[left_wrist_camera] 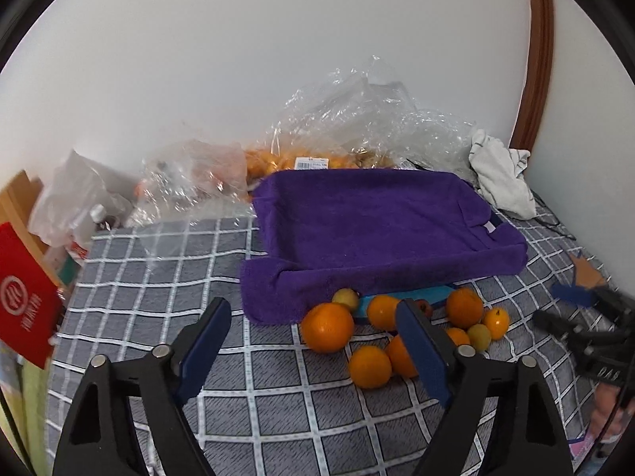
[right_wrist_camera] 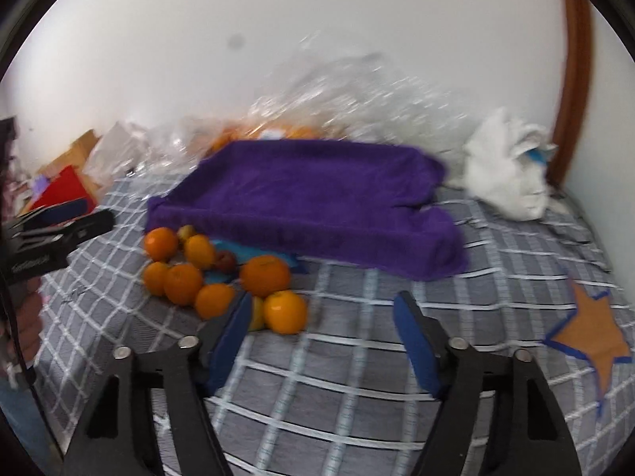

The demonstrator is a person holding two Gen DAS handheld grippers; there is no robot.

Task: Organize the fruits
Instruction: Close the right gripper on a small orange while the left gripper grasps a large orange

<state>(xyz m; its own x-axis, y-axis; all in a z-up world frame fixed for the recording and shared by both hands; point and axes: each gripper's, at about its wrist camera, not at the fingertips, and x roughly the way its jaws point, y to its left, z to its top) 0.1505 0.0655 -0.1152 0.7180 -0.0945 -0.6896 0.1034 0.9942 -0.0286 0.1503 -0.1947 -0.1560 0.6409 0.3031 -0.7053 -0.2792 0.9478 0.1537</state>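
Right wrist view smeared — plastic wrap point(right_wrist_camera: 337, 91) behind purple towel point(right_wrist_camera: 309, 194) indistinct.

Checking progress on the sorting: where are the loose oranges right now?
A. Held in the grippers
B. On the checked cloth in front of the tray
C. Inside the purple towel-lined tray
B: the oranges cluster on the checked cloth before the purple towel-lined tray, whose inside shows none.

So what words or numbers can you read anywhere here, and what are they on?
Red flat card with a white round logo: white characters beside the logo, too blurred to read.
White barcode sticker on the clear plastic bag of orange fruit: print too small to read.
Black right gripper: pale lettering on its body, unreadable.
Nothing else carries text.
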